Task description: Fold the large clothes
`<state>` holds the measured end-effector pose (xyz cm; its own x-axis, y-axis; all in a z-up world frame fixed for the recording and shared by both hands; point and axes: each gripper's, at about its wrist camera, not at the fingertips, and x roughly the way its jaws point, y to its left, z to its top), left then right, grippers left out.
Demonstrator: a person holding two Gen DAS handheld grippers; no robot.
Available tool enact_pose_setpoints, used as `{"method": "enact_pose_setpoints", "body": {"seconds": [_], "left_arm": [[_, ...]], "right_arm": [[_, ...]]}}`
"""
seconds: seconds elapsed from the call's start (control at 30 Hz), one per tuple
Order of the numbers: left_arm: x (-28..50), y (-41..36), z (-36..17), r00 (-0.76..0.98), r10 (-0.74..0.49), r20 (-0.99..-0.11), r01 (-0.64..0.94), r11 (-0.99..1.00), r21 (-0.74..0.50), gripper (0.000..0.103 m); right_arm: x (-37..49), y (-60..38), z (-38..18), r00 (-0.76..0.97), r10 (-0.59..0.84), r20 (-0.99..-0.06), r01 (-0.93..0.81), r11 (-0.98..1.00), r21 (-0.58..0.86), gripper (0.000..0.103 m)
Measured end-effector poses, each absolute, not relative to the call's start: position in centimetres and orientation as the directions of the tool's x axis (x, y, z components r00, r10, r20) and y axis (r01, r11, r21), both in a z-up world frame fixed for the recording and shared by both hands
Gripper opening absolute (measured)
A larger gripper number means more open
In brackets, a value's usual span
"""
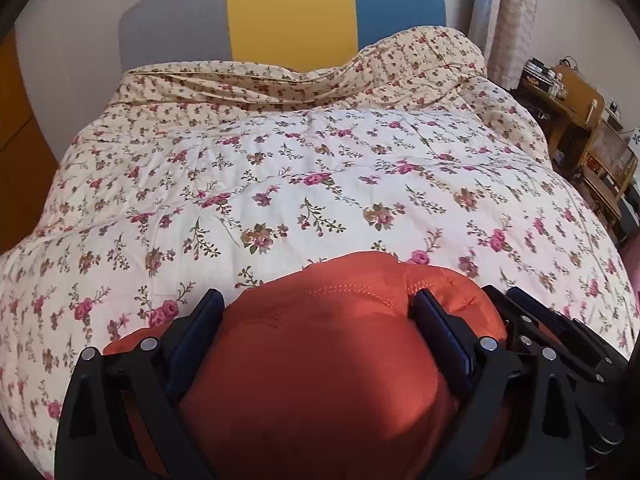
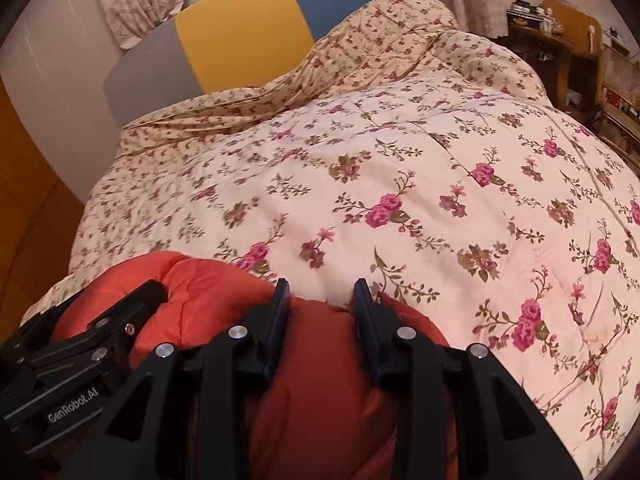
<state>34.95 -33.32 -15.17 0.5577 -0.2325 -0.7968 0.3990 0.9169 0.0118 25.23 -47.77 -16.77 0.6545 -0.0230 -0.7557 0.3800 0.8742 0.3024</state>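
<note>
An orange padded jacket point(image 1: 320, 360) is bunched at the near edge of a bed covered by a floral quilt point(image 1: 320, 168). My left gripper point(image 1: 318, 304) has its jaws wide, pressed against a thick fold of the jacket that fills the gap between them. In the right wrist view the jacket point(image 2: 320, 380) lies under my right gripper point(image 2: 322, 292), whose jaws are closer together and clamp a ridge of the orange fabric. The left gripper's body point(image 2: 80, 344) shows at the left of that view, side by side with the right one.
The quilt point(image 2: 400, 184) stretches ahead to a grey, yellow and blue headboard point(image 1: 288, 12). A second floral blanket point(image 1: 420, 64) is heaped by the headboard. Wooden shelves with clutter point(image 1: 580, 120) stand to the right of the bed. Curtains point(image 1: 516, 12) hang behind.
</note>
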Motion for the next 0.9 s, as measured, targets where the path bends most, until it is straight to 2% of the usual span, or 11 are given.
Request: {"method": "enact_pose_setpoints", "body": {"seconds": [0.1,0.37,0.47,0.6,0.73,0.9], "left_arm": [[34.8,-33.3,-15.2,0.565,-0.235,-0.791,0.403,0.915,0.017,0.094],[30.3,-32.1,-13.1,0.65,-0.288,-0.703,0.458,0.887,0.06,0.094],[27.3,-31.4,-11.8,0.689,-0.296,-0.661,0.482,0.869,0.114,0.094],[24.8,-30.0,-10.9,0.681,-0.311,-0.663,0.508,0.853,0.121,0.097],[24.2,-29.4,-11.7,0.68,-0.324,-0.658,0.508,0.855,0.104,0.1],[24.3,-29.7,-12.9,0.722,-0.324,-0.612,0.482,0.869,0.11,0.1]], "right_arm": [[24.8,-47.8,-16.7,0.676,-0.022,-0.737,0.371,0.874,0.313,0.032],[19.9,-46.9,-14.6,0.755,-0.033,-0.655,0.342,0.872,0.351,0.034],[16.7,-46.3,-13.0,0.785,-0.055,-0.617,0.333,0.877,0.346,0.048],[14.7,-45.2,-12.9,0.784,-0.075,-0.616,0.304,0.912,0.276,0.048],[14.9,-44.9,-14.0,0.767,-0.094,-0.634,0.328,0.907,0.263,0.051],[15.4,-45.4,-15.0,0.751,-0.103,-0.652,0.359,0.893,0.273,0.054]]}}
